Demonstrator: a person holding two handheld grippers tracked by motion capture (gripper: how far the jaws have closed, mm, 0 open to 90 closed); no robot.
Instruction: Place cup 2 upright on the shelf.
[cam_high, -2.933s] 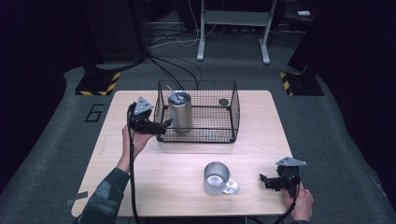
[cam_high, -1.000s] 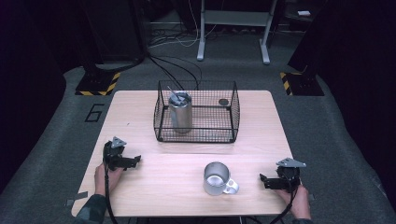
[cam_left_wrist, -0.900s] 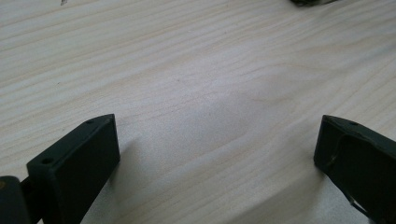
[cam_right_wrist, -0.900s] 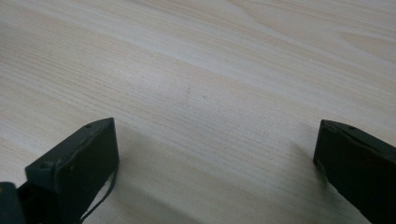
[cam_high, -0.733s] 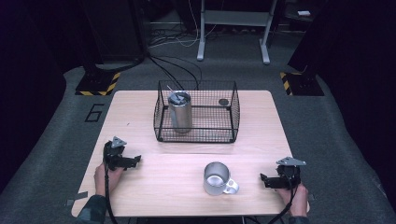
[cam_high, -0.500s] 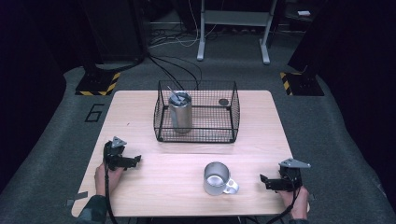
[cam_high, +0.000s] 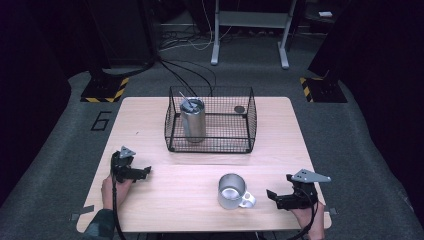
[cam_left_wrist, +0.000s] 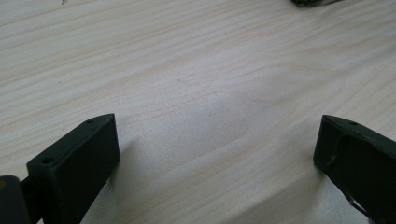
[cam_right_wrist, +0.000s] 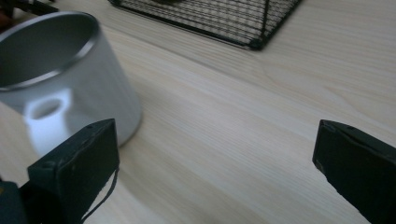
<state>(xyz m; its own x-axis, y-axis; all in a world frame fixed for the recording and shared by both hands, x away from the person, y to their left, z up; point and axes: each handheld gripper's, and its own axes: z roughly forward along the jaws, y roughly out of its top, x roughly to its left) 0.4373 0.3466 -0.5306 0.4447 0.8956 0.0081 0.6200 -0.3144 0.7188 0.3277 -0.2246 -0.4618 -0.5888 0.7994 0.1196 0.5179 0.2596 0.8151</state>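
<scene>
high view: left gripper (cam_high: 142, 173) low over the wooden table (cam_high: 175, 210), near its left edge, held in a hand (cam_high: 109, 187), jaws pointing toward table centre. right gripper (cam_high: 274, 196) near the table's right front corner, jaws aimed at the metal mug (cam_high: 231, 190), just short of its handle, not touching. wire basket (cam_high: 210, 120) well beyond both grippers, toward the table's far side. tall steel tumbler (cam_high: 193, 119) upright inside the basket's left part, lid on. small dark round object (cam_high: 240, 109) on the basket floor at its far right corner; too small to identify.

left gripper view: left gripper (cam_left_wrist: 217, 149) with jaws spread wide, nothing between them but bare table (cam_left_wrist: 201, 84). jaws close above the wood, shadows right beneath them. dark scrap of something at the top right edge, not identifiable.

right gripper view: right gripper (cam_right_wrist: 215, 154) likewise spread wide, nothing clamped. mug (cam_right_wrist: 60, 79) ahead of the left-hand jaw and partly behind it, upright, open top visible, standing on the table (cam_right_wrist: 261, 121). mug outside the gap between the jaws, off to their left. basket (cam_right_wrist: 219, 18) farther ahead, across the top of this view, lower corner beyond the middle of the jaw gap.
</scene>
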